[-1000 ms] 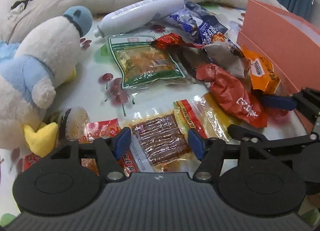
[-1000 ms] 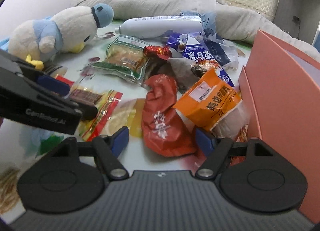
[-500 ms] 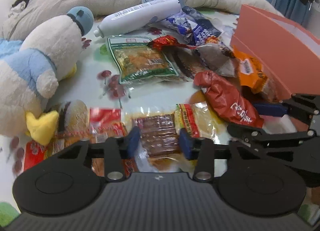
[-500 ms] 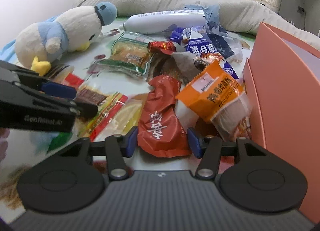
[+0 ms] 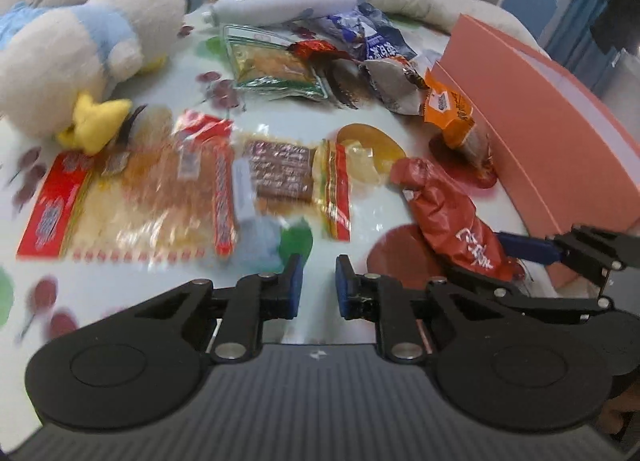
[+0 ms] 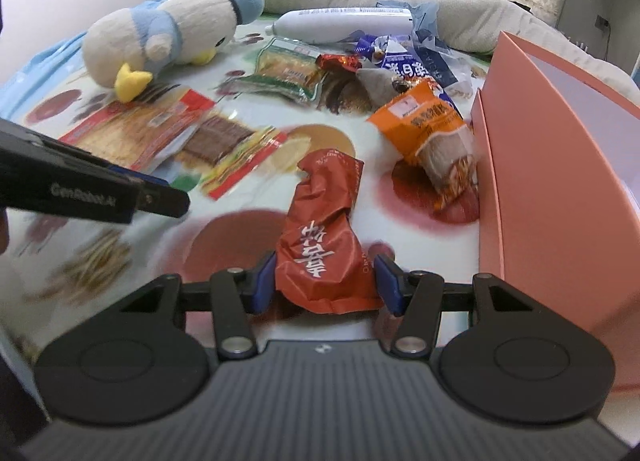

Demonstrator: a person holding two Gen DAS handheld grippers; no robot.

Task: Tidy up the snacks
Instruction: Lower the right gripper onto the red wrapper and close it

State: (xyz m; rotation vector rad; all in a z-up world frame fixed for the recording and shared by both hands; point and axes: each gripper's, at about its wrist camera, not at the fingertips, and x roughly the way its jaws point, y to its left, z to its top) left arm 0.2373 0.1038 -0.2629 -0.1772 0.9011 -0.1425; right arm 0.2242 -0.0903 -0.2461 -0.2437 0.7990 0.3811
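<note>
One plush duck (image 6: pixel 172 37), one white tube (image 6: pixel 344 23), one pink box (image 6: pixel 560 165), one red packet (image 6: pixel 324 237).

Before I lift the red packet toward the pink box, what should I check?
1. Right gripper on red packet: jaws have just been closing, pads press both edges: ok.
2. Left gripper clear: jaws have just been closing, nothing between them: ok.
3. Pink box open on top: ok.
4. Low path to the box: orange packet lies right beside its front wall: not ok.
5. Room inside the box: cannot tell.
</note>
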